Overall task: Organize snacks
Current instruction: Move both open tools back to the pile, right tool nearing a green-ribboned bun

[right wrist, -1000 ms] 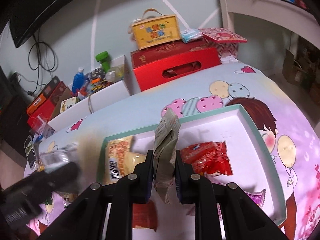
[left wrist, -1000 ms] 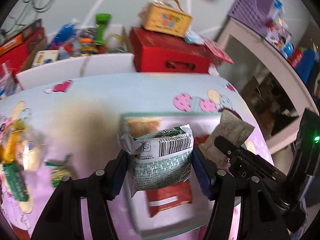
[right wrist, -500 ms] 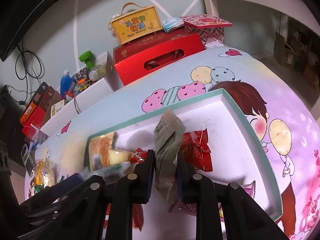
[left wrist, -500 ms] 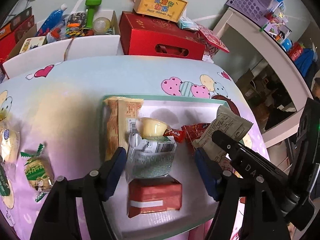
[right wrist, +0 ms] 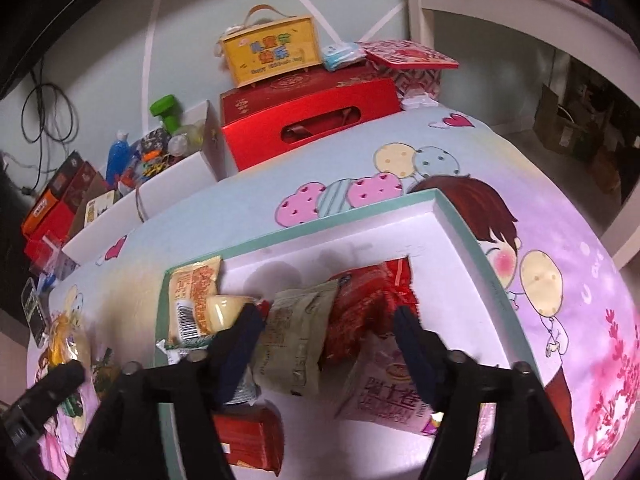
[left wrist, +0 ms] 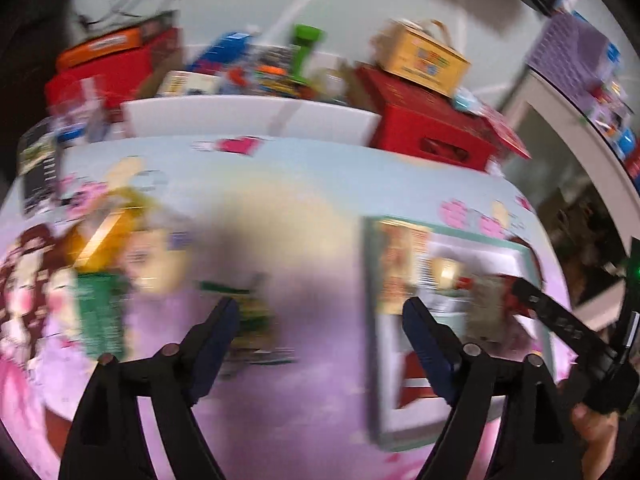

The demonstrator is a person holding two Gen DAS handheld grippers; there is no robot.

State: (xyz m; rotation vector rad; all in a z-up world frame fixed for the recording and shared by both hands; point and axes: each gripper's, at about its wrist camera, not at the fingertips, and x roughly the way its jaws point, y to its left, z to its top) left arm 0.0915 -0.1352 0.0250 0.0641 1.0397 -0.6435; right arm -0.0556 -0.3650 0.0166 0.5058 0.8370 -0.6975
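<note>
In the right wrist view my right gripper point(right wrist: 326, 320) hangs over the white tray point(right wrist: 460, 232), its jaws opening. A grey-beige snack packet point(right wrist: 296, 340) lies loose between them and leans on a red packet point(right wrist: 368, 300). An orange packet point(right wrist: 196, 284), a jelly cup point(right wrist: 224, 312), a pink packet point(right wrist: 392, 392) and a red box point(right wrist: 248, 436) also lie in the tray. The left wrist view is blurred. There my left gripper point(left wrist: 320, 308) is over the cloth to the left of the tray point(left wrist: 372, 320), jaws opening, nothing between them. Loose snacks point(left wrist: 100, 312) lie further left.
Behind the table stand a red carry box point(right wrist: 312, 120) with a yellow box point(right wrist: 272, 52) on top, and a white box of toys point(right wrist: 176, 168). A white shelf point(right wrist: 520, 8) is at the right. The cartoon tablecloth point(right wrist: 560, 280) slopes away past the tray's right side.
My left gripper let the green-and-white packet go in the tray, opened wider and swung left over the cloth. My right gripper opened and released the grey-beige packet into the tray.
</note>
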